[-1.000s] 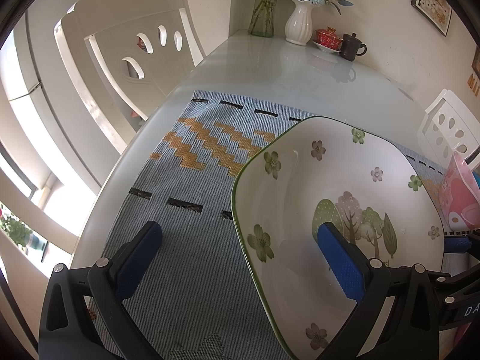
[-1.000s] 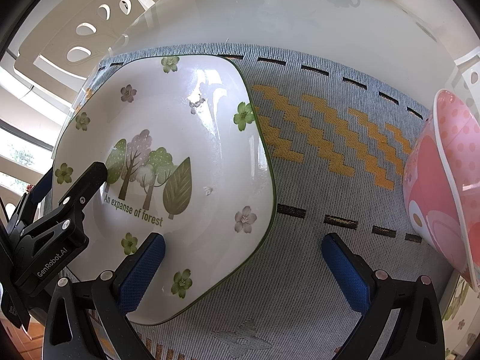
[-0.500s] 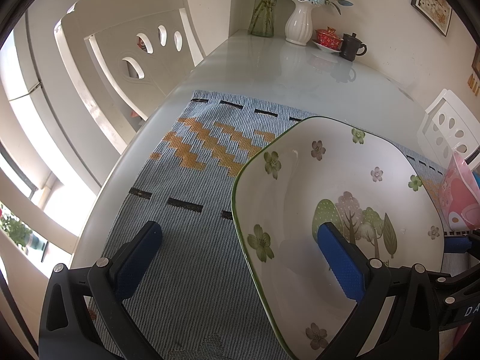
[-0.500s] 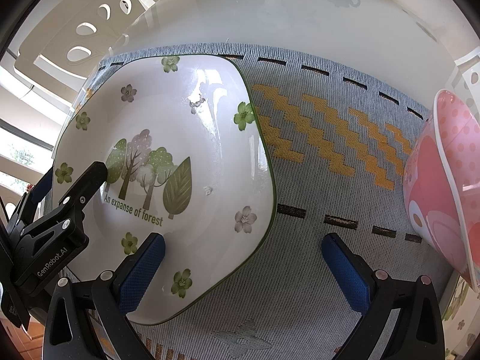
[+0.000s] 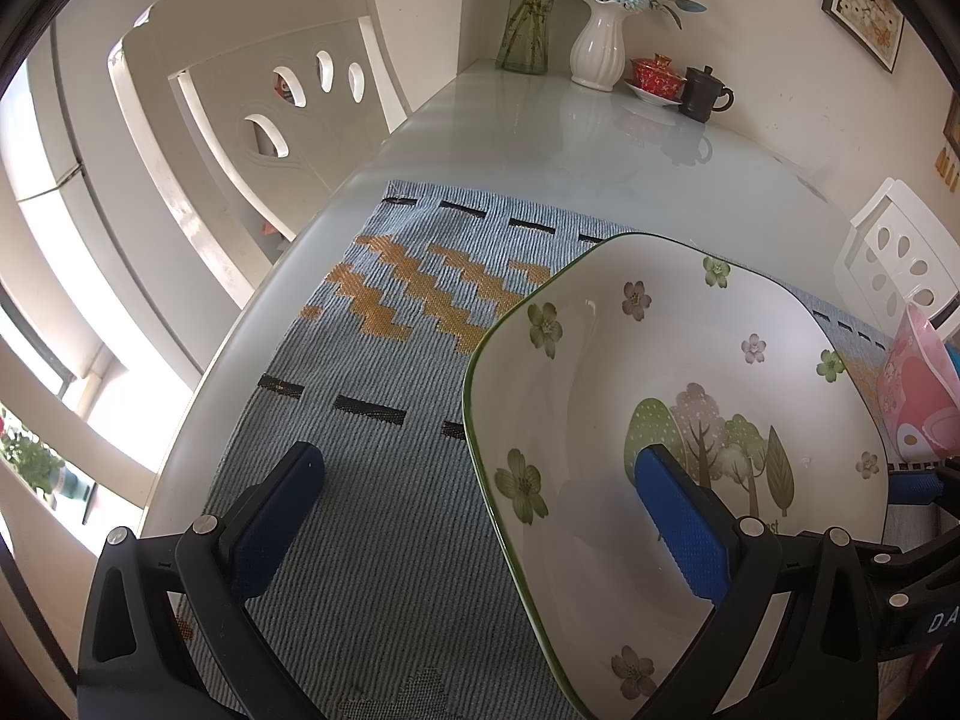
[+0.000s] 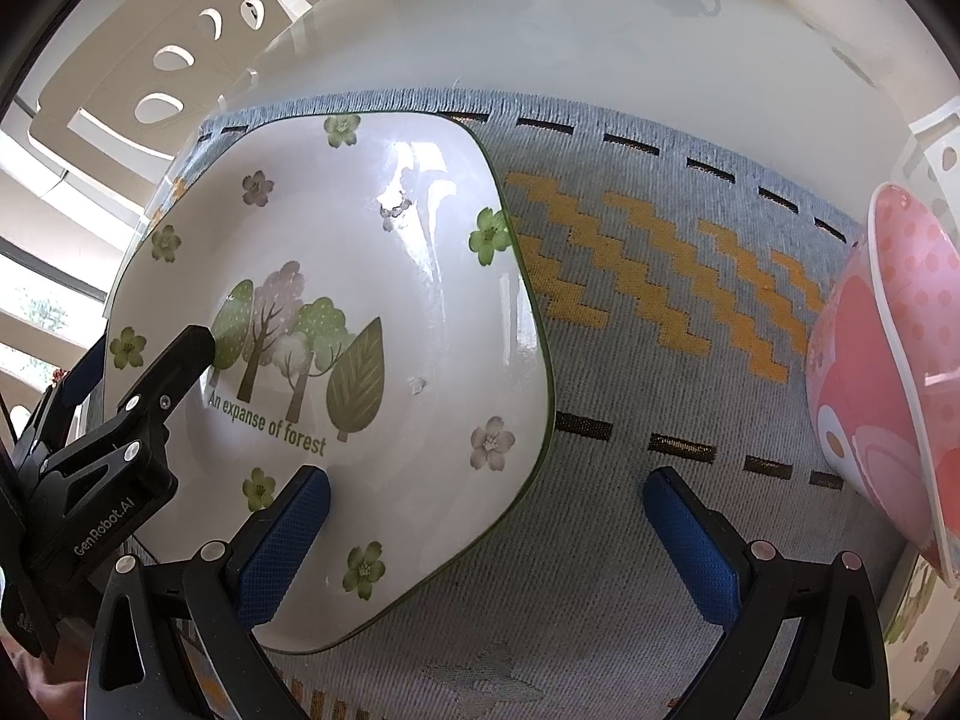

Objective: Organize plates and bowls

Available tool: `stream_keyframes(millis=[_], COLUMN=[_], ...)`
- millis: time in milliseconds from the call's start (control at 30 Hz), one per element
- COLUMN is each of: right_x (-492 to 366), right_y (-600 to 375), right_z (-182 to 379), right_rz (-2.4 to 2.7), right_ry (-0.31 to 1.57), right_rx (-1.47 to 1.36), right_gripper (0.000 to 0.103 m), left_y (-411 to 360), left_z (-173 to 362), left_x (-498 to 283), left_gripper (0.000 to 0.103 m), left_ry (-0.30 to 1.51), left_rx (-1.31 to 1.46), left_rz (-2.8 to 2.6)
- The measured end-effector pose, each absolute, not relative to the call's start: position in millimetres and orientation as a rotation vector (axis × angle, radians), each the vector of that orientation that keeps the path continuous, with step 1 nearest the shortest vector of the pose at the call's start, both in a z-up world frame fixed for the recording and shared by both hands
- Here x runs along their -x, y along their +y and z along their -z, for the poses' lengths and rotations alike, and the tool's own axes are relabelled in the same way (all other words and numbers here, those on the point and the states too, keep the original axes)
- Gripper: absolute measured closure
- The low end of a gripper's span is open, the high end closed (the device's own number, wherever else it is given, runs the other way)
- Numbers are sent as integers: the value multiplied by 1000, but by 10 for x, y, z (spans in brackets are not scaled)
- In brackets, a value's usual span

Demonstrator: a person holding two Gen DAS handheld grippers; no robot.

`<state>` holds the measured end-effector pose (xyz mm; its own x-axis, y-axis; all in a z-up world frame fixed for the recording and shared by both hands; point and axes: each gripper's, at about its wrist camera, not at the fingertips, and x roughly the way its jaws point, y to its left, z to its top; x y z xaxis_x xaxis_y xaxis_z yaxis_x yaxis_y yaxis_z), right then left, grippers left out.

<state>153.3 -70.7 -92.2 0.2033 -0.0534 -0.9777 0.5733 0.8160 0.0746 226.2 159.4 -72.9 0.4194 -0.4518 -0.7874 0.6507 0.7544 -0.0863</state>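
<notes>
Plate (image 6: 372, 312) with trees and flowers sits on the blue mat (image 5: 384, 516). It looks hard, shiny, slippery and easy to break, so grab its rim. Left gripper (image 5: 474, 516) and right gripper (image 6: 486, 540) both have fingers wide apart, holding nothing. Pink bowl (image 6: 888, 372) waits nearby. Nothing has moved since before.

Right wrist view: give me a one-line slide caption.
Open right gripper straddles the rim of the white forest-print plate on a blue placemat, a pink bowl at right.
</notes>
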Motion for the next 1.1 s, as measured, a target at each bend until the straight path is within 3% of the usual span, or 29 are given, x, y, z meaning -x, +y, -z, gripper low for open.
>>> stream_keyframes(millis=[233, 400, 567, 633, 667, 700, 767, 867, 1100], right_x=[-1506, -1473, -1480, -1446, -1412, -1366, -1302, -1267, -1182], right_y=[-717, -749, -739, -771, -795, -845, -916, -952, -999], right_z=[916, 891, 867, 837, 798, 762, 748, 769, 771], right_rz=[452, 470, 482, 490, 504, 502, 490, 390, 368], right_ry=[1291, 1251, 1200, 1162, 1133, 1097, 1058, 1001, 973], right_rx=[-476, -480, -459, -487, -482, -509, -568, -666, -738], right_gripper=[0, 0, 1, 18, 37, 47, 56, 80, 83], left_y=[1535, 1309, 1151, 1143, 1140, 1136, 1108, 1105, 1242], left_z=[766, 723, 697, 655, 637, 605, 561, 540, 533], left_x=[-2265, -2569, -2694, -2657, -2637, -2603, -2555, -2546, -2406], left_gripper=[0, 0, 2, 10, 22, 30, 55, 55, 56], left_ry=[928, 1215, 1237, 1202, 1190, 1176, 1177, 1182, 1182], left_rx=[-278, -425, -431, -417, -413, -407, -385, -356, -337], left_rz=[738, 770, 744, 756, 767, 787, 823, 820, 863])
